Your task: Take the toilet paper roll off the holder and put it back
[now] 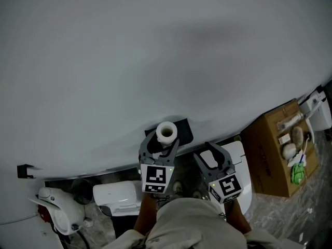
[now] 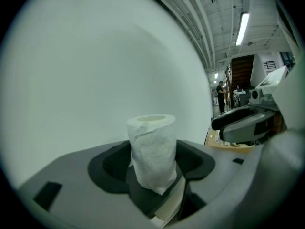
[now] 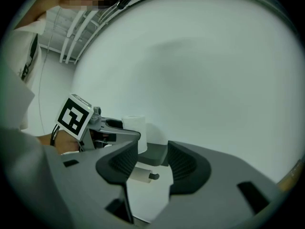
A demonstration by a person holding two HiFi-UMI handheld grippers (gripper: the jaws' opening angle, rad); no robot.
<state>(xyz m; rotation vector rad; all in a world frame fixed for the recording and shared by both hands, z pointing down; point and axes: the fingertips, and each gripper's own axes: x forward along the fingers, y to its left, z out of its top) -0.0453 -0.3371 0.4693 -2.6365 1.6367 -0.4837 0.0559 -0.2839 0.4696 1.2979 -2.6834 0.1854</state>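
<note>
My left gripper (image 2: 152, 168) has its jaws closed on the roll (image 2: 152, 149), axis upright, just beside the holder (image 1: 183, 130). My right gripper (image 3: 147, 163) is nearer the rod (image 3: 142, 175), jaws part open and empty.

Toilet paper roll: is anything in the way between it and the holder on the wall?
Nothing visible. The toilet paper roll sits in the left gripper's jaws right by the holder; the right gripper is off to the side.
</note>
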